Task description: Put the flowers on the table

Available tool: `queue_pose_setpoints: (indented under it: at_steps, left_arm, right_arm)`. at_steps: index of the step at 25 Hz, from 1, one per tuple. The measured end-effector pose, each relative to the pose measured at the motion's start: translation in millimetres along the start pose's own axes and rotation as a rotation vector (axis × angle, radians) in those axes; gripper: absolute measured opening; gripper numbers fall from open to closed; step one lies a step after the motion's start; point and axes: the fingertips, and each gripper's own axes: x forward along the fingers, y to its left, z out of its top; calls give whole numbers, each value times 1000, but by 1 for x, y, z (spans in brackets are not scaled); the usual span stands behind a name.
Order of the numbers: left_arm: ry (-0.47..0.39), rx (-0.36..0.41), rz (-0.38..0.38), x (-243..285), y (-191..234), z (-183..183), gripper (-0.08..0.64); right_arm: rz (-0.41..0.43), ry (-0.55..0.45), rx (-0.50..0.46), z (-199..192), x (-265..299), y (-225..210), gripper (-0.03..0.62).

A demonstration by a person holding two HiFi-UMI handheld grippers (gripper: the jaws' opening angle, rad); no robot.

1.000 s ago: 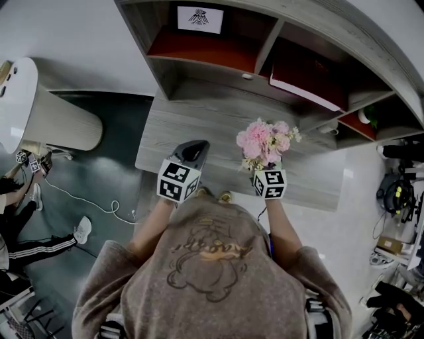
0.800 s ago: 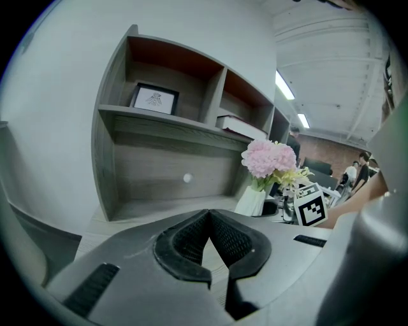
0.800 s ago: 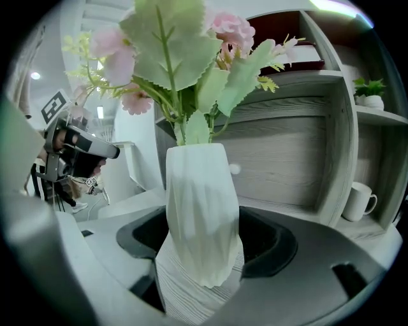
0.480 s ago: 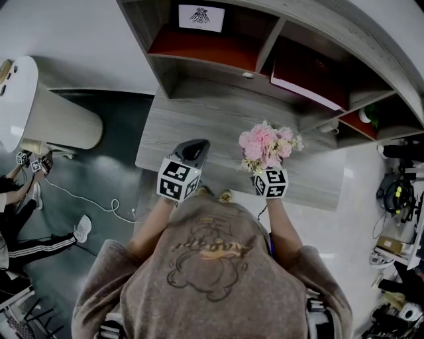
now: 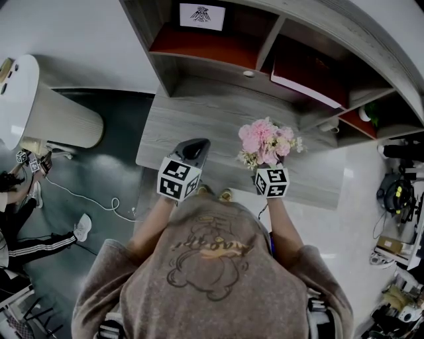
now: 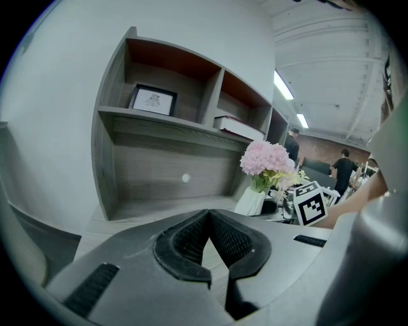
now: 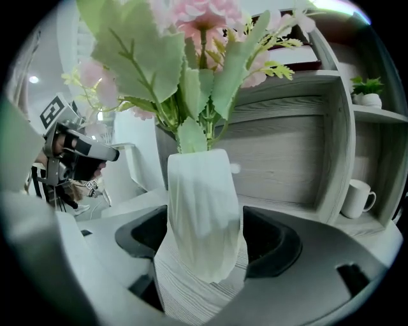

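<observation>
A bunch of pink flowers point(image 5: 265, 140) stands in a white ribbed vase point(image 7: 204, 210). My right gripper point(image 5: 266, 164) is shut on the vase and holds it upright above the grey wooden table point(image 5: 199, 119), near its front right part. The vase fills the gap between the right gripper's point(image 7: 207, 248) jaws, and table surface shows under its base. My left gripper point(image 5: 193, 149) hovers over the table's front edge, left of the flowers, shut with nothing in it. From the left gripper point(image 6: 207, 219) view the flowers point(image 6: 268, 158) and vase point(image 6: 250, 201) show to the right.
A wooden shelf unit point(image 5: 265, 46) backs the table, with a framed picture point(image 5: 202, 16) and a book point(image 5: 308, 86). A white mug point(image 7: 357, 197) and a small plant point(image 7: 368, 89) sit in shelf bays on the right. A white rounded stand point(image 5: 40, 112) and a seated person point(image 5: 20, 232) are on the left.
The right gripper has carried the vase slightly further over the table and to the right. The left gripper has stayed where it was.
</observation>
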Motion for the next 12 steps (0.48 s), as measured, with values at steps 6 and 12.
queue_pose_setpoints:
  at_steps: [6, 12]
  left_arm:
    - [-5, 1, -4, -2, -3, 0, 11]
    - [-11, 7, -34, 2, -14, 1, 11]
  right_arm:
    - [-16, -21, 17, 6, -16, 0, 362]
    - [-55, -70, 51, 20, -47, -7, 364]
